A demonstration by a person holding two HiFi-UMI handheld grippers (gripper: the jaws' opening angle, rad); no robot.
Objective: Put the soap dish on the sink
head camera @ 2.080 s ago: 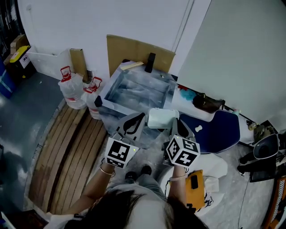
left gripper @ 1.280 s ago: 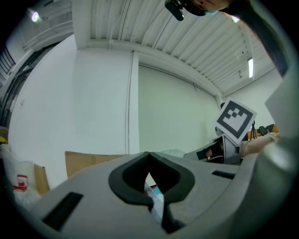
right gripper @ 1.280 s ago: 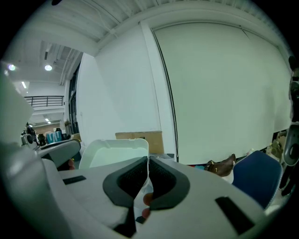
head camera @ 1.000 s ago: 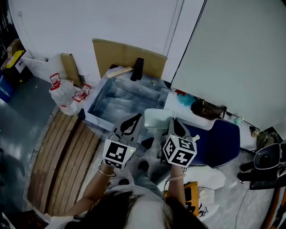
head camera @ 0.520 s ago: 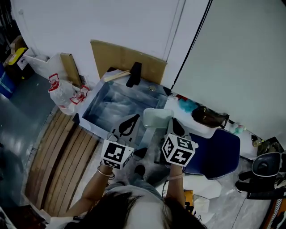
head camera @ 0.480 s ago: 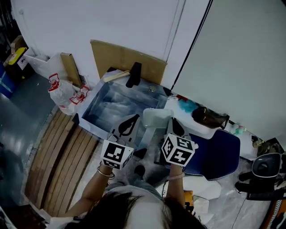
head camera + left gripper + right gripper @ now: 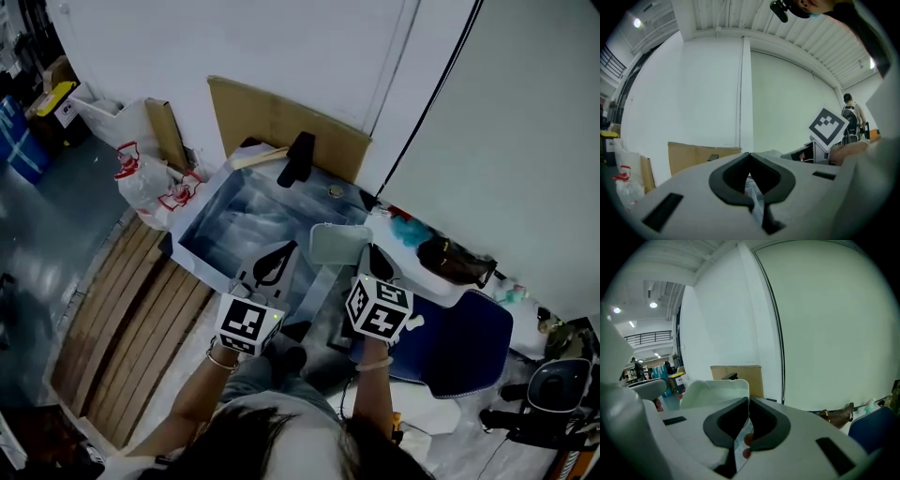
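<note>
At the far left of the head view, wooden slats (image 7: pixel 122 328) lie on the floor, with clear plastic containers with red handles (image 7: pixel 155 183) beside them against the white wall. To their right, a sheet of cardboard (image 7: pixel 272 117) leans on the wall behind a rectangular sink (image 7: pixel 248 216). A black tap (image 7: pixel 299 157) stands at the sink's back edge.

In front of the sink, the person holds the left gripper (image 7: pixel 279 255) with its tips over the basin's near edge. In its own view, the left gripper (image 7: pixel 750 157) has its jaws pressed together with nothing between them.

Just to the right, the pale soap dish (image 7: pixel 336 244) is held in the air, showing over the sink's right side. The right gripper (image 7: pixel 373 253) is clamped on the dish's right edge. In the right gripper view, its jaws (image 7: pixel 748 401) pinch the thin wall of the soap dish (image 7: pixel 715 392), which extends to their left.

Further right, a brown bag (image 7: pixel 455 262) lies on a white ledge, and a dark blue seat (image 7: pixel 464 337) sits below it.
</note>
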